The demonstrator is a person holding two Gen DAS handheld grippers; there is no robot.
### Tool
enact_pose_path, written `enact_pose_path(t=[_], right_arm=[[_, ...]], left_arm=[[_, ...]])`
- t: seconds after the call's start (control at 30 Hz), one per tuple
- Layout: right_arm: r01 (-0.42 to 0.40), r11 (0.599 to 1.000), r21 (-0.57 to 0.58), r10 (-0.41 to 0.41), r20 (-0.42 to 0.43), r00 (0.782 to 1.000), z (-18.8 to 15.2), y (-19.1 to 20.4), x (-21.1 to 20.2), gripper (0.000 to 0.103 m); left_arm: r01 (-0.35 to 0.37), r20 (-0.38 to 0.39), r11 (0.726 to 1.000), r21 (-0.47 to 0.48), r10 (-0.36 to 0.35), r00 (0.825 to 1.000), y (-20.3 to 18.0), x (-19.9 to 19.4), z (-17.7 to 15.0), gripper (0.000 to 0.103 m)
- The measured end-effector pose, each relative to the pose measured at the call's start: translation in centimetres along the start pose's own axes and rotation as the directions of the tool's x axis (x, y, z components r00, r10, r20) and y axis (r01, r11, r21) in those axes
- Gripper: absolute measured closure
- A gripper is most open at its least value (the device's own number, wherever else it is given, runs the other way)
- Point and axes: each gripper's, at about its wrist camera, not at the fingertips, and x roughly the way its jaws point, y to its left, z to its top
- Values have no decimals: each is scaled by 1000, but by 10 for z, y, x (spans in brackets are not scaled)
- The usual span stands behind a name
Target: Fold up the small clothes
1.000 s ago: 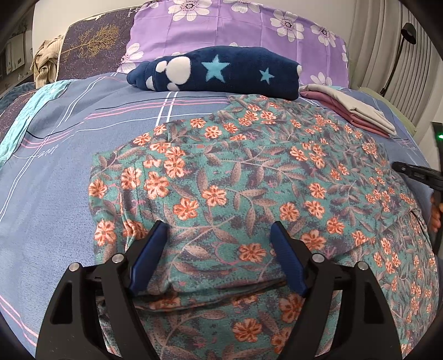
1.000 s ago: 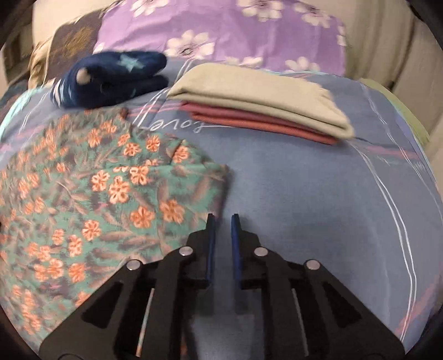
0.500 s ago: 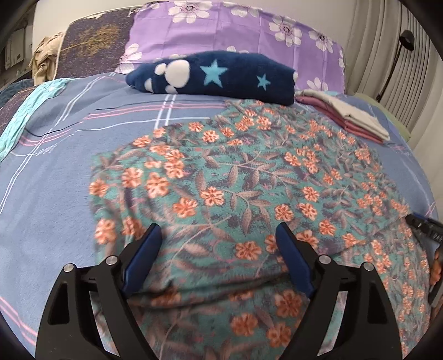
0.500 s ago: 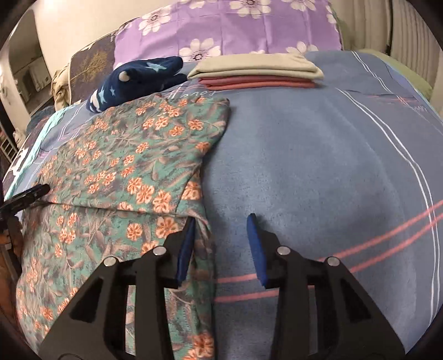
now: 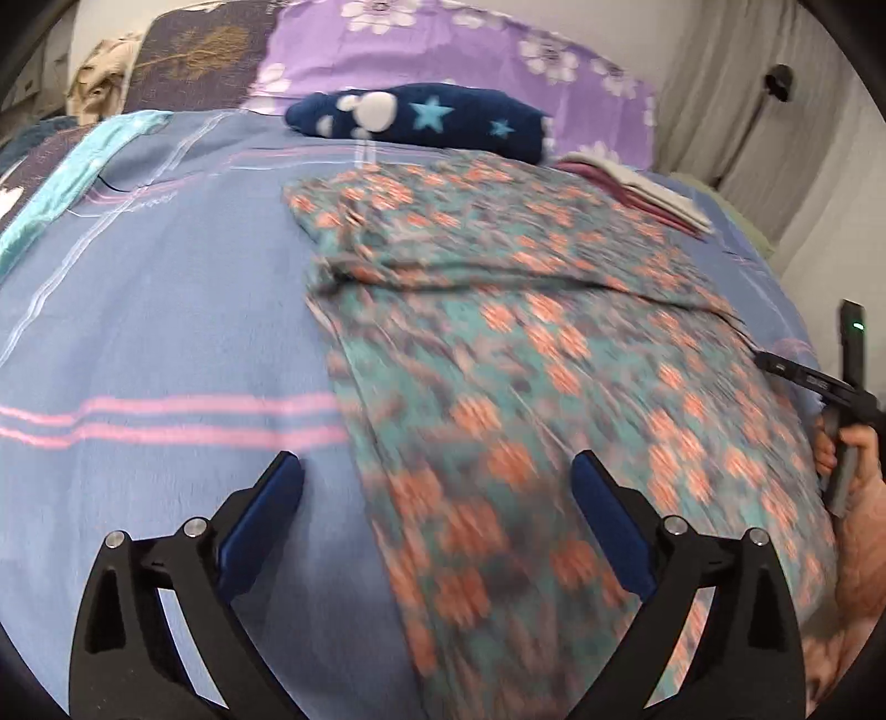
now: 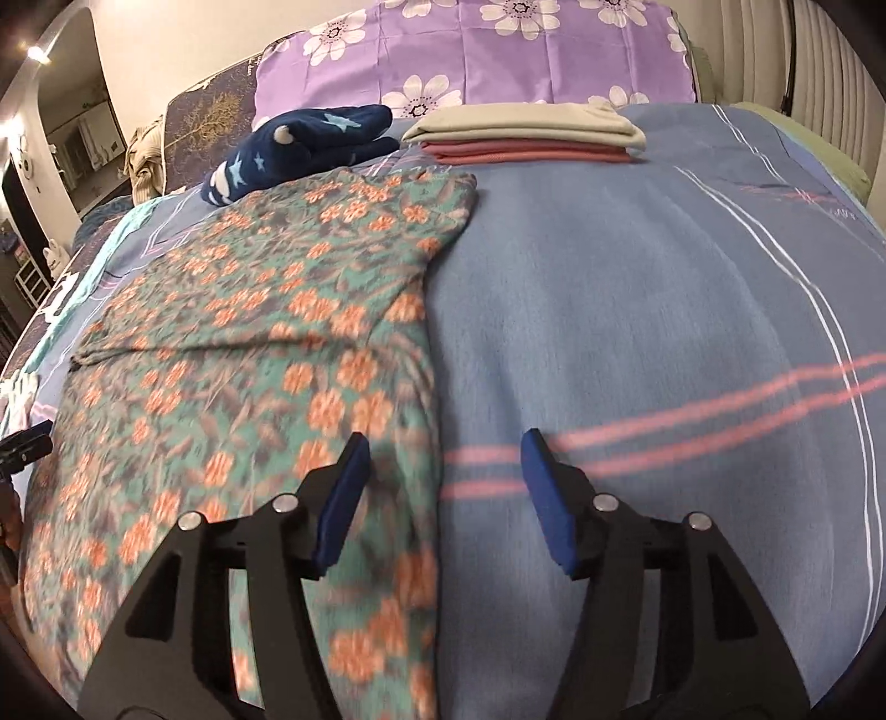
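A teal garment with orange flowers (image 5: pixel 526 354) lies spread on the blue bed sheet (image 5: pixel 166 310), its far part folded over the near part. It also shows in the right wrist view (image 6: pixel 266 343). My left gripper (image 5: pixel 437 498) is open and empty, straddling the garment's left edge near its close end. My right gripper (image 6: pixel 443 476) is open and empty, straddling the garment's right edge. The right gripper's tip (image 5: pixel 797 376) shows at the right of the left wrist view.
A folded navy blanket with stars (image 5: pixel 421 119) lies behind the garment. A stack of folded beige and red clothes (image 6: pixel 526 138) sits at the back right. Purple flowered pillows (image 6: pixel 476 50) line the headboard. Bare sheet (image 6: pixel 664 310) spreads to the right.
Both grippers pulled back toward the near end of the garment. The left moved to its left edge. The right gripper opened from nearly shut to wide.
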Motion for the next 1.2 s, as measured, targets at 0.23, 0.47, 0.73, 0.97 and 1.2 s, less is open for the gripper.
enact_pose_path(t=[0.23,0.47,0.73,0.97,1.2], right_arm=[[-118,993,-3,118,-8,993,-58,-10,-51,50],[-248,960,130,250,-2,968,-114,-42,-102,61],[-340,922,184,356,-64,932,-165,-49,-130,64],[-409,894,183,424,-54,904,-169,-43,-125,53],[-480,837,263,500,-9,866,-166,-52,-120,100]], left_arm=[[71,-48,992,102,-67,997,-26,-27,-42,20],[119,-28,991,60,-118,993,-21,-57,-78,52],[183,-70,983,17,-181,981,-25,-85,-117,58],[142,-86,983,114,-133,987,-47,-88,-138,42],[151,-46,986,-69,-154,987,-17,-96,-135,100]])
